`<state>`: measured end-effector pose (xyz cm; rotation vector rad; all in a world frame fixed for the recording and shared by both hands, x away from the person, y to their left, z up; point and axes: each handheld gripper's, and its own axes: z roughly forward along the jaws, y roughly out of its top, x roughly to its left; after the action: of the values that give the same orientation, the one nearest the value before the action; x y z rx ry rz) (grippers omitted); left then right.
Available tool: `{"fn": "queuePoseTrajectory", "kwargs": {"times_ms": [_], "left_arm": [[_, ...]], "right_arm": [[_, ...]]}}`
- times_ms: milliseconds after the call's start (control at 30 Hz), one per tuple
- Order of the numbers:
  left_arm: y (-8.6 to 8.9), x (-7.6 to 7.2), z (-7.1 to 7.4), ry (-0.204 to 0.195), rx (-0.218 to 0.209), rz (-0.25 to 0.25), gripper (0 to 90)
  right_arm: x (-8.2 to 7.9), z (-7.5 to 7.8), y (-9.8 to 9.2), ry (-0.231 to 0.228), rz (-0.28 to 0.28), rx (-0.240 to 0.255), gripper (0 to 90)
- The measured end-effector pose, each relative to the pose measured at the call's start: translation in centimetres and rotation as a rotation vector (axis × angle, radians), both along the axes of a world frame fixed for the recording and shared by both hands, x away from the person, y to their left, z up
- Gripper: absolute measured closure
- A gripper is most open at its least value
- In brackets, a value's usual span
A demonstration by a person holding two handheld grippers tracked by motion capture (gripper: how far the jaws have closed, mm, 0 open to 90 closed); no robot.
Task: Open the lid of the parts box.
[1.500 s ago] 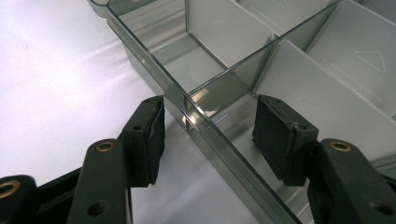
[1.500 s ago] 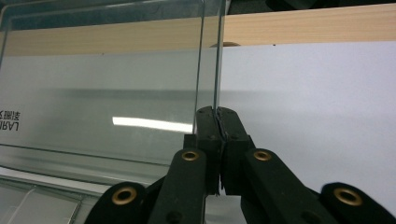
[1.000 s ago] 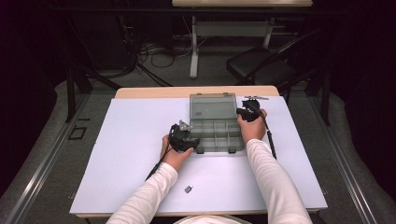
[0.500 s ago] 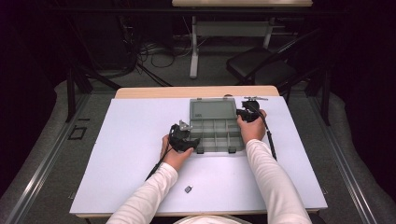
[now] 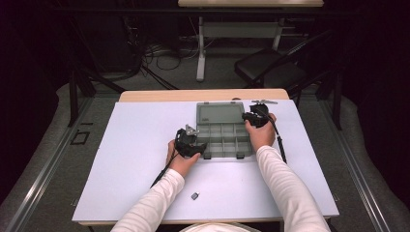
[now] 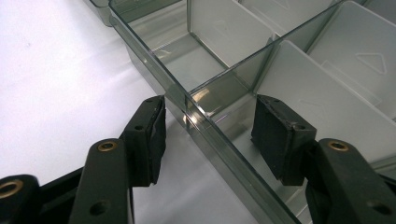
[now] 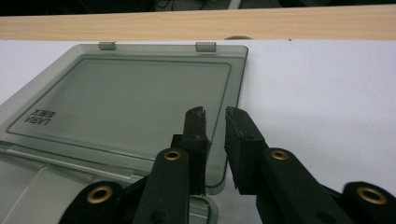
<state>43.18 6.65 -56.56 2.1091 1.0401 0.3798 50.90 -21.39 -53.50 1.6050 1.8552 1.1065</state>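
Clear plastic organiser box [image 5: 223,140] lying open on desk [image 5: 145,145] | left gripper [image 6: 208,135] jaws spread, straddling its front wall, steadying it | right gripper [image 7: 215,123] jaws just opening, narrowly parted at lid [image 7: 140,102] edge, pinching nothing, likely releasing it

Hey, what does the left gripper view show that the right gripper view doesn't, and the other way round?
Left gripper view: the left tool straddles a clear side wall, one pad outside and one inside, with empty compartments beyond. Right gripper view: the right tool, whose jaws have just been opening and stand narrowly apart, sits over the edge of the flat-open lid, with the wooden table edge behind. Both: the organizer box on the white surface.
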Motion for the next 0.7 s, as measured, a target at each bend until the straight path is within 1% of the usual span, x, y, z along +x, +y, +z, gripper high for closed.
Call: {"fn": "queuePoseTrajectory", "kwargs": {"times_ms": [33,100,133,200,267,300,400,500,533,567,633,667,700], "left_arm": [[0.0,0.0,0.0,-0.001,-0.002,0.001,44.6],[0.0,0.0,0.0,0.0,-0.002,0.001,44.6],[0.0,0.0,0.0,-0.002,0.0,0.001,44.6],[0.0,0.0,0.0,-0.001,0.001,-0.001,44.7],[0.0,0.0,0.0,-0.002,0.0,0.0,44.7],[0.0,0.0,0.0,-0.001,-0.001,0.002,44.7],[0.0,0.0,-0.1,-0.002,-0.009,0.009,44.2],[0.0,0.1,-0.1,-0.003,-0.01,0.008,43.7],[0.1,0.1,0.0,0.007,-0.013,0.005,42.9],[0.1,0.1,0.0,0.002,-0.016,0.013,41.5],[0.2,0.1,0.0,0.004,-0.022,0.006,39.6],[0.1,0.1,0.0,-0.008,-0.027,0.009,38.6],[0.2,0.1,0.2,-0.003,-0.022,0.003,38.2]], "right_arm": [[-0.1,0.0,0.0,-0.007,0.003,-0.002,75.9],[-0.5,0.2,0.1,-0.019,0.027,-0.009,72.7],[-0.8,0.3,0.2,-0.027,0.039,-0.026,70.4],[-1.4,0.4,0.3,-0.048,0.065,-0.05,69.8],[-1.9,0.5,0.4,-0.052,0.085,-0.05,68.7],[-2.3,0.6,0.4,-0.063,0.098,-0.055,68.0],[-3.2,0.9,0.3,-0.084,0.116,-0.041,67.0],[-3.9,1.2,0.2,-0.108,0.128,-0.043,63.9],[-4.1,1.3,0.1,-0.115,0.128,-0.045,62.8],[-4.4,1.3,0.1,-0.121,0.13,-0.044,62.4],[-4.8,1.4,0.0,-0.135,0.141,-0.043,61.4],[-5.1,1.5,0.0,-0.144,0.145,-0.042,60.3],[-5.2,1.5,0.0,-0.148,0.149,-0.046,59.2]]}}
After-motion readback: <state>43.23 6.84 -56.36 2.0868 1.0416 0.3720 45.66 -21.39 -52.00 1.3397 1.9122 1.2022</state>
